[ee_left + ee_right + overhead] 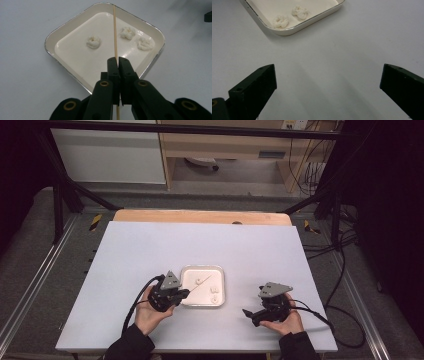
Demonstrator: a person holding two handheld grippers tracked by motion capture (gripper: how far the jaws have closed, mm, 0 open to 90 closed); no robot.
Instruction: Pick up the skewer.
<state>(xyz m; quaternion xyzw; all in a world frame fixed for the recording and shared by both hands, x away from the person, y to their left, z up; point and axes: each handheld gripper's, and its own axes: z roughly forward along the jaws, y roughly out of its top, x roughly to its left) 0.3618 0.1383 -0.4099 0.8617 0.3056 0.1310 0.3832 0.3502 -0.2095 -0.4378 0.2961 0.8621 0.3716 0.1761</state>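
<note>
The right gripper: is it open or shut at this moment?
Open. In its own view the right gripper has both black jaws far apart, with bare white table between them and nothing held.

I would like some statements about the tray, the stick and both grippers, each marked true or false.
1. The left gripper is shut on a thin wooden stick. True.
2. The tray holds five white lumps. False: three are there.
3. The right gripper has its fingers wide apart, with nothing between them. True.
4. The right gripper is above the tray. False: it is beside the tray, above the bare table.
</note>
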